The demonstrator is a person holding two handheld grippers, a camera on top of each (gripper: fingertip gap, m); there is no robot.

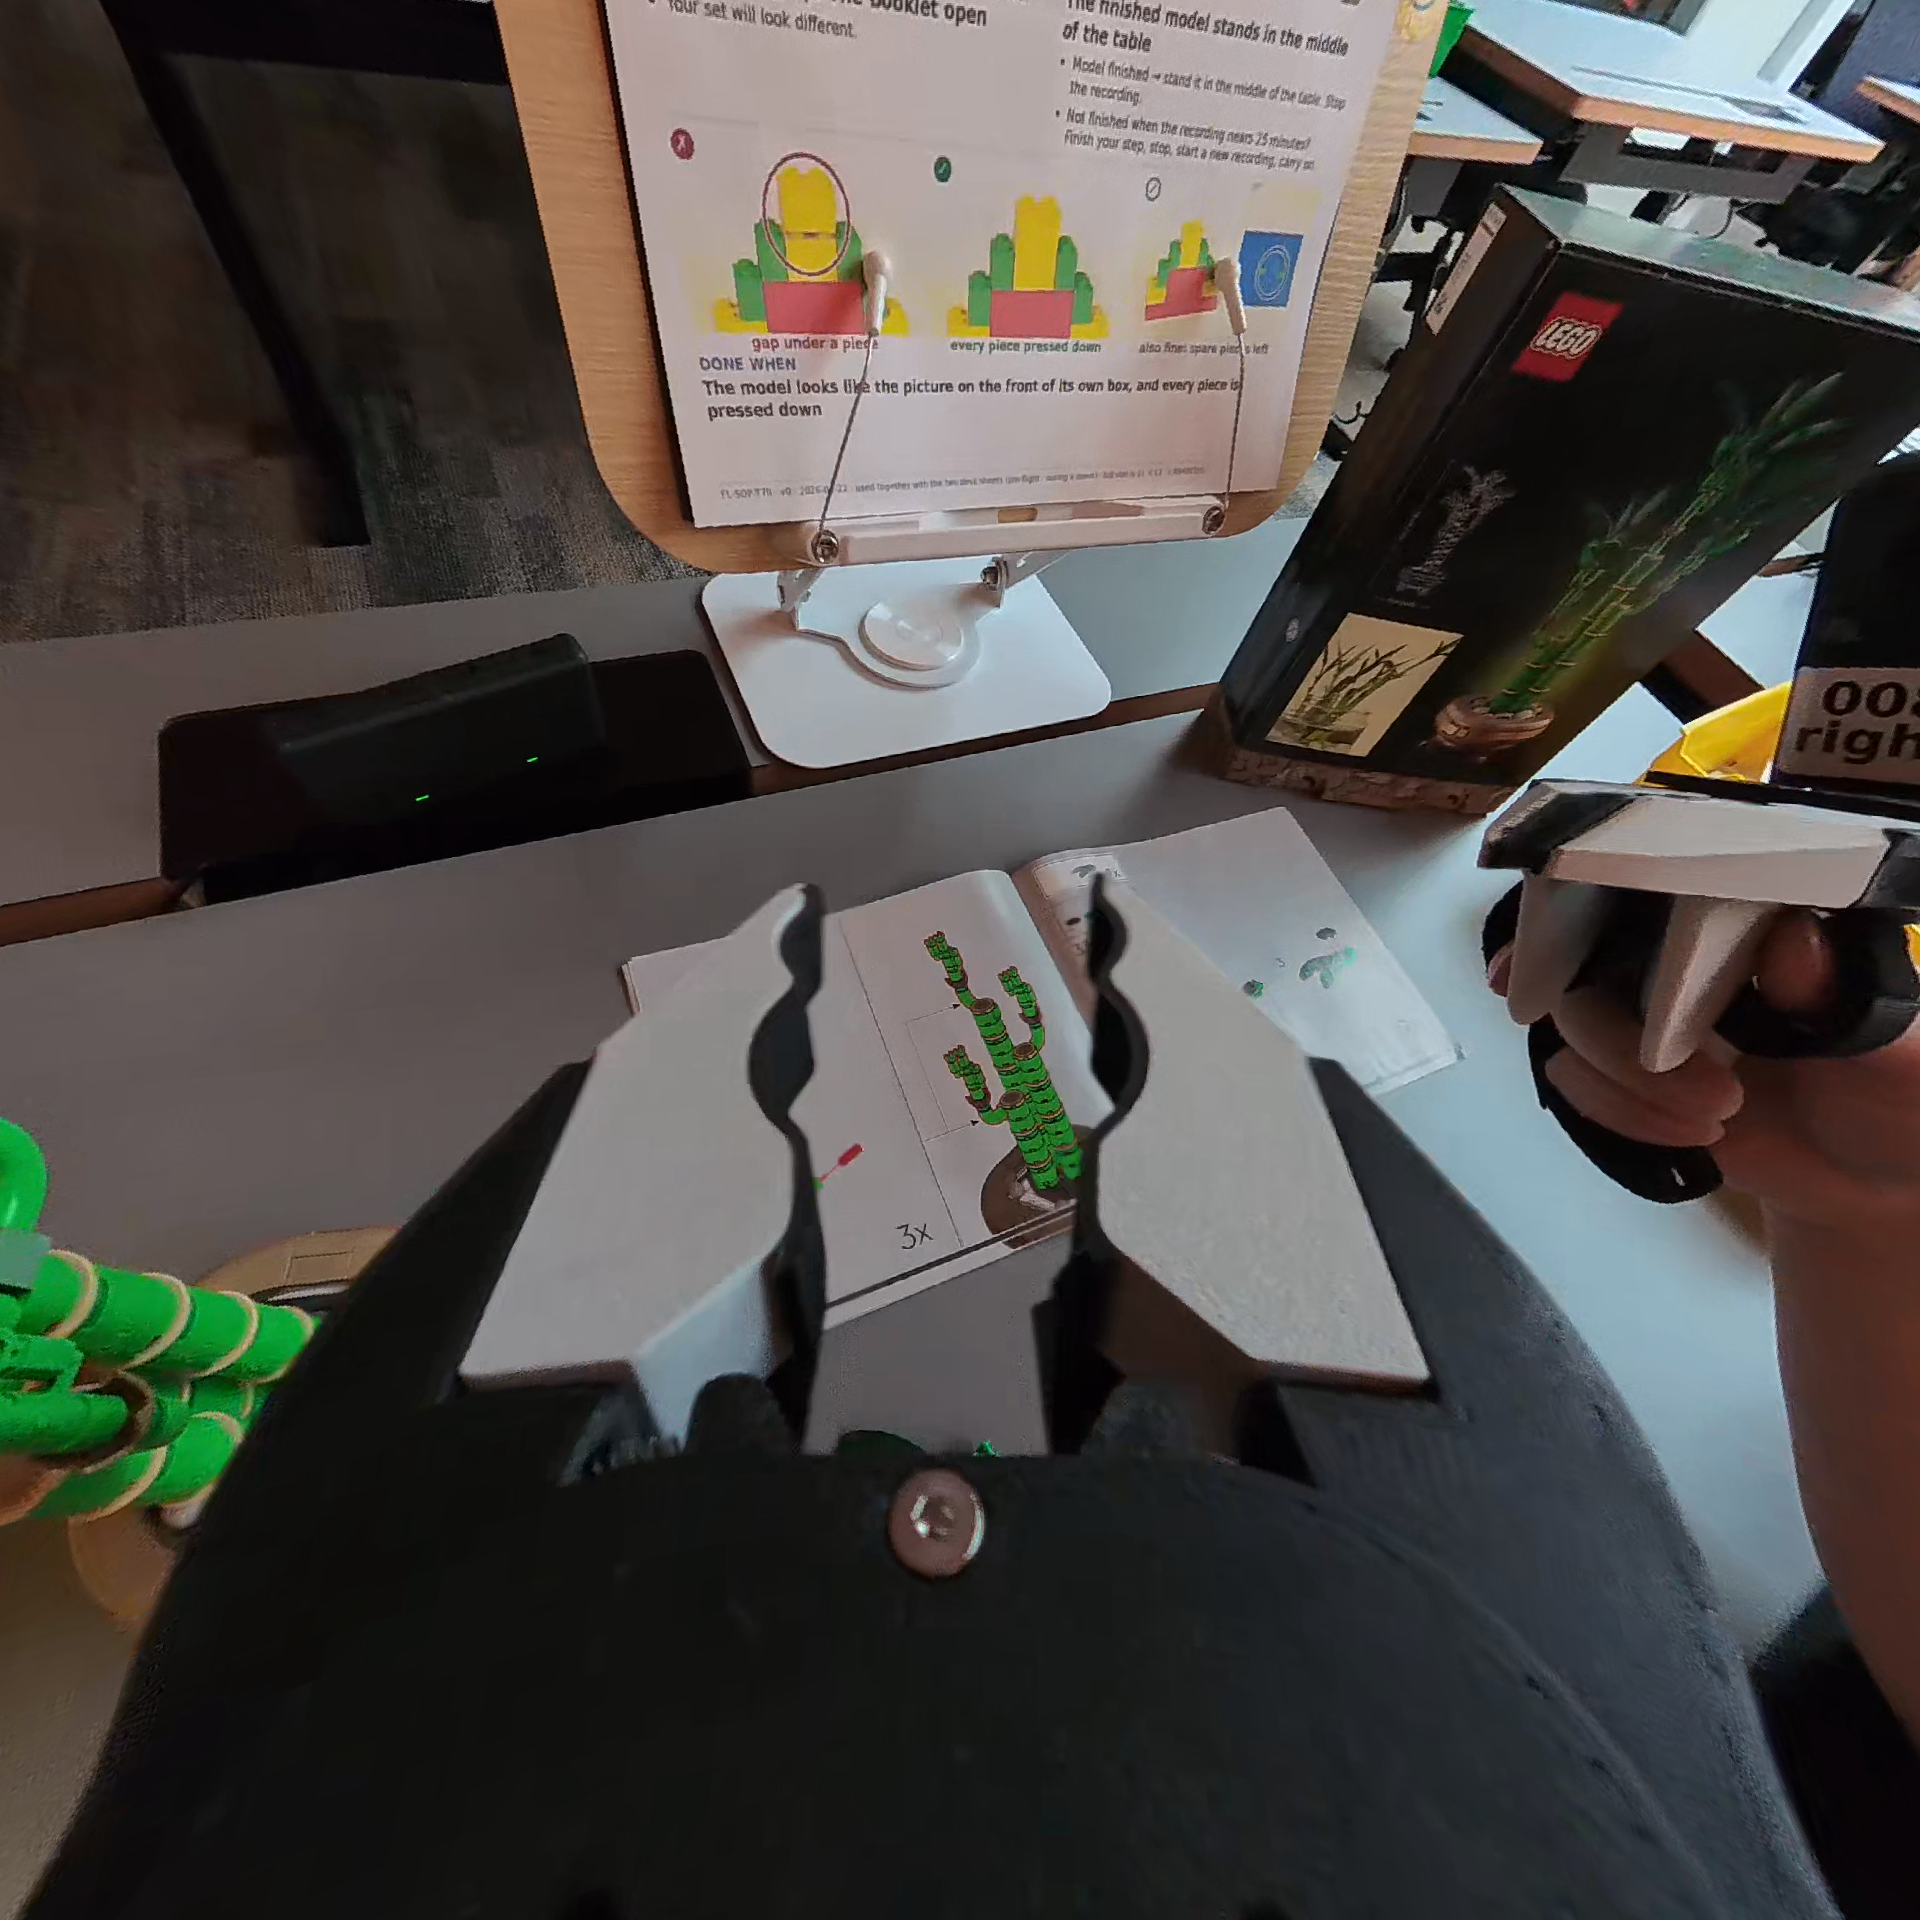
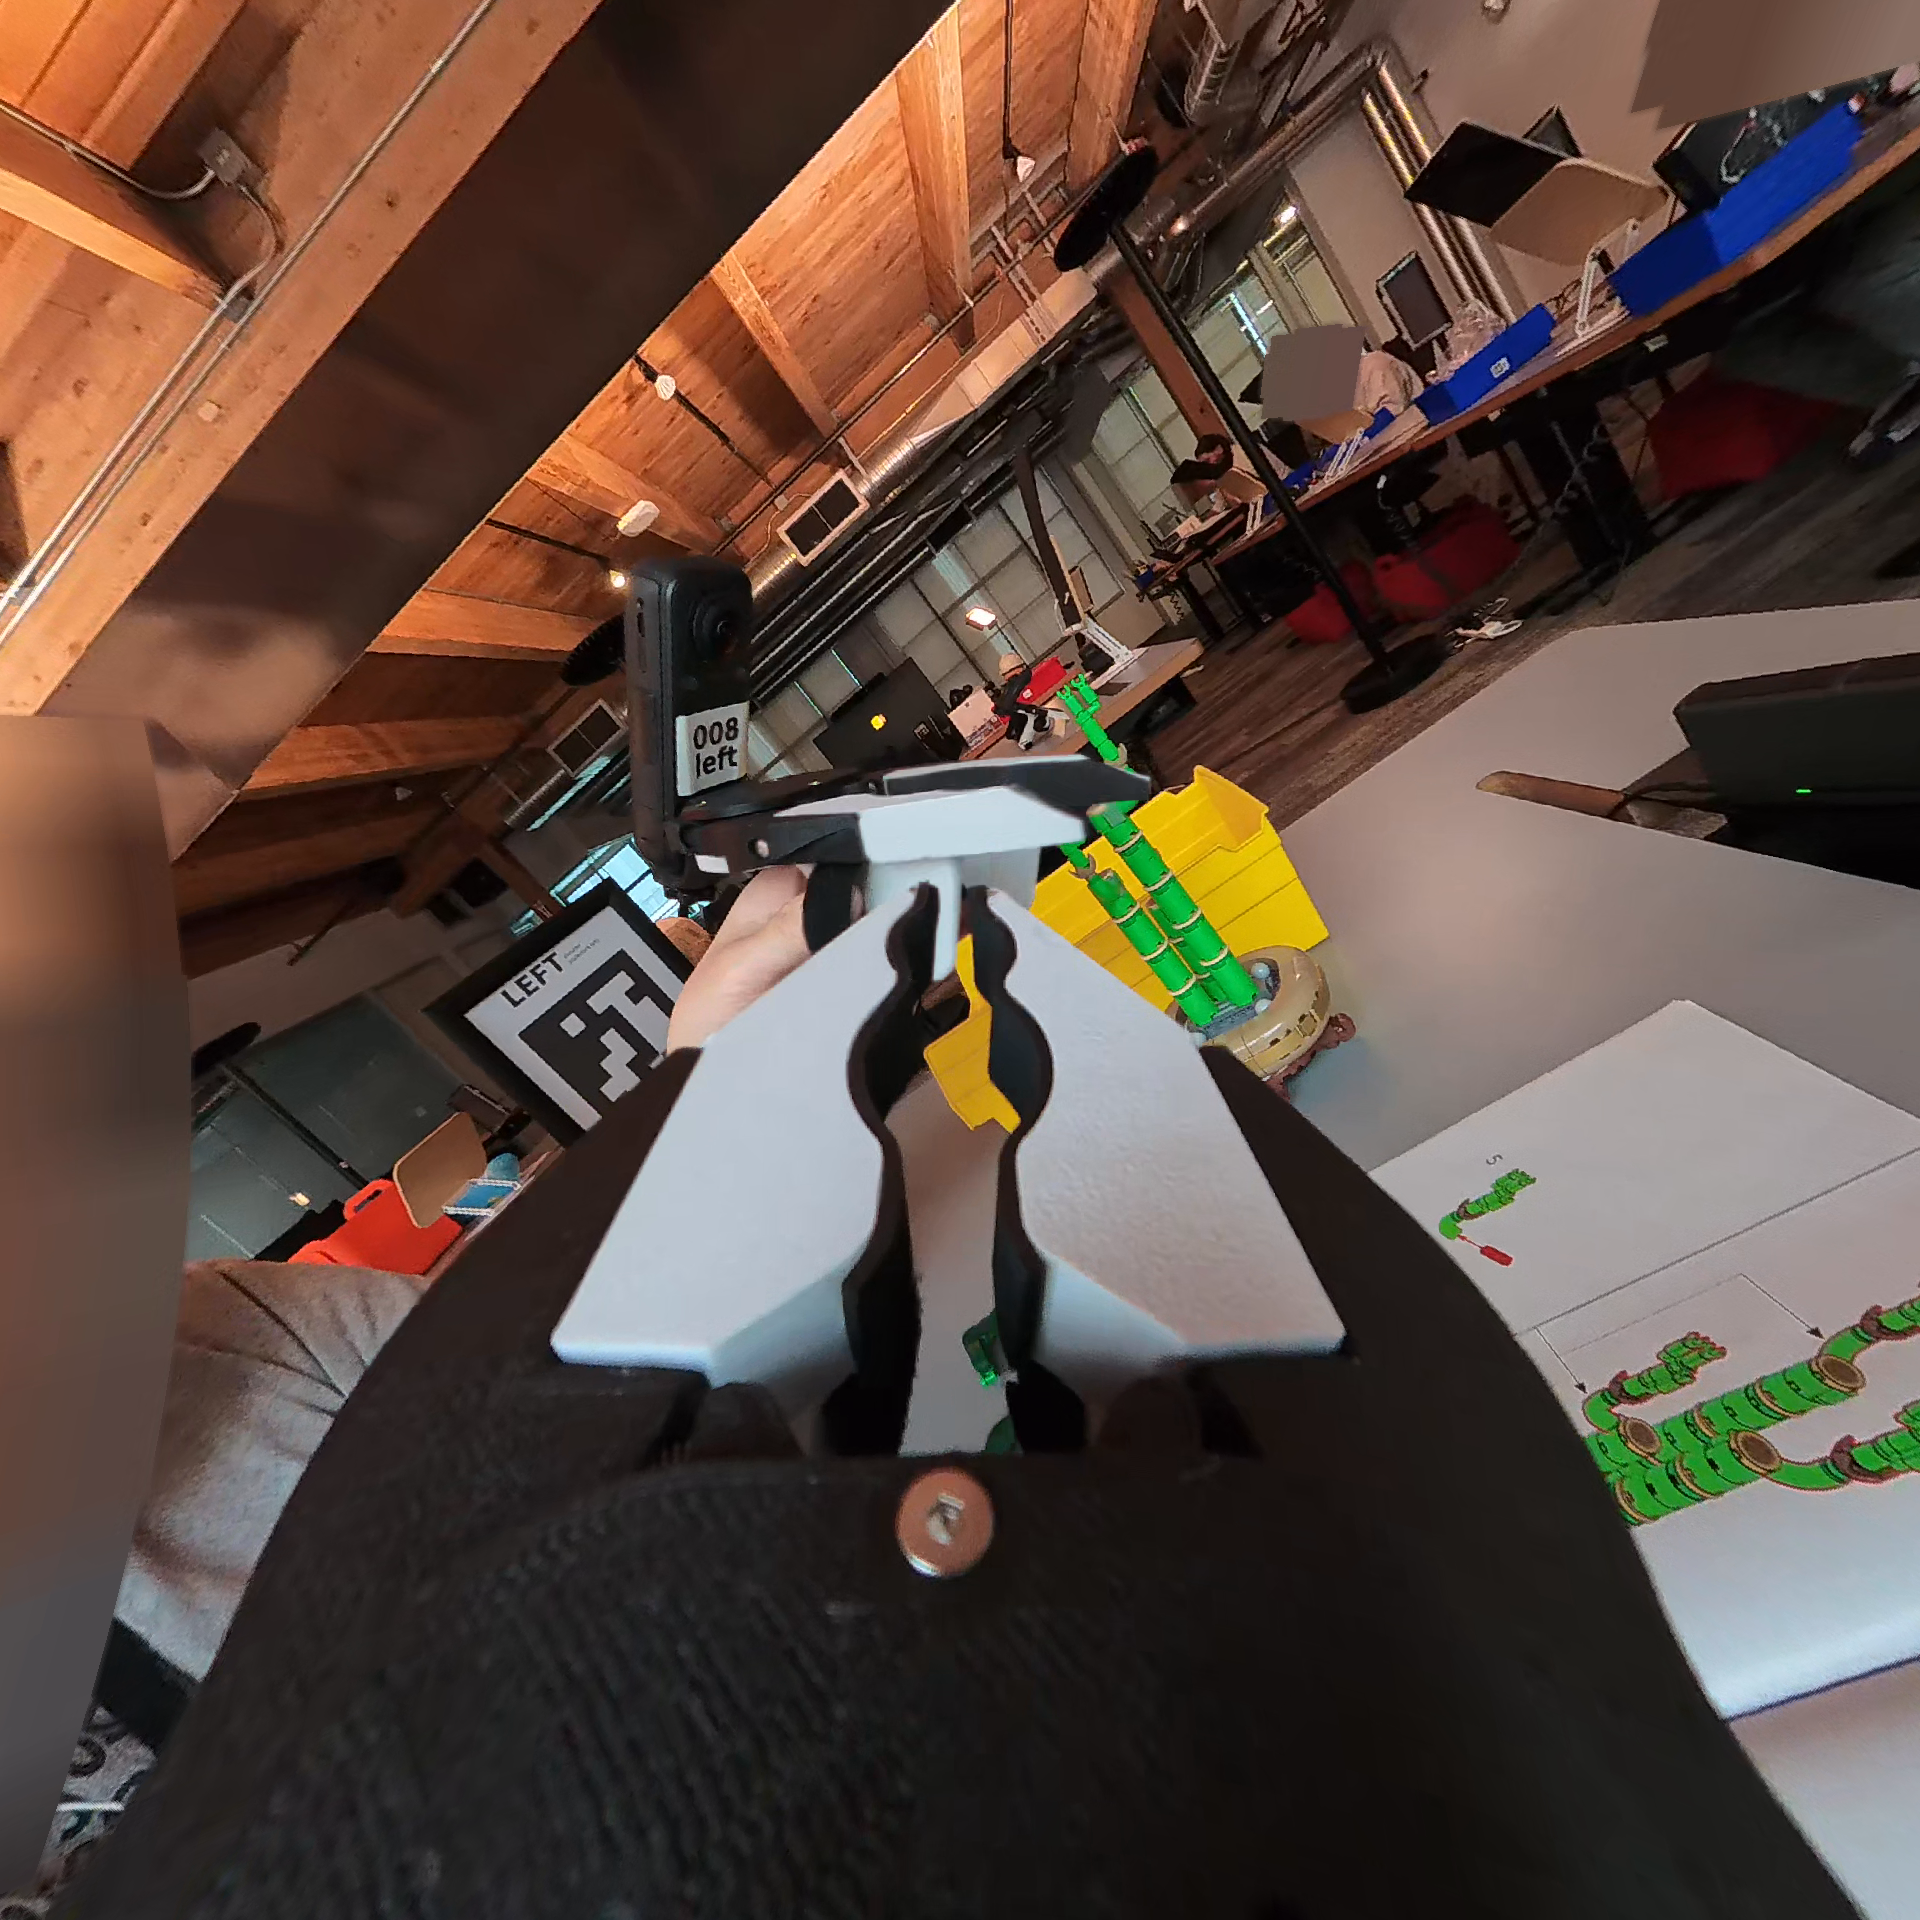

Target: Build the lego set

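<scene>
My left gripper is open and empty, above the open instruction booklet on the grey table. The green bamboo model on its tan round base sits at the left edge; in the right wrist view the model stands upright just beyond the left gripper. My right gripper has its tips almost together with only a thin slit, pointing toward the left gripper; it also shows at the right, hand-held. A small green piece shows low in its gap; I cannot tell if it is held.
The set's black box stands back right. A sheet on a wooden stand is behind the booklet, a black device back left. A yellow bin sits behind the model. The booklet lies right of my right gripper.
</scene>
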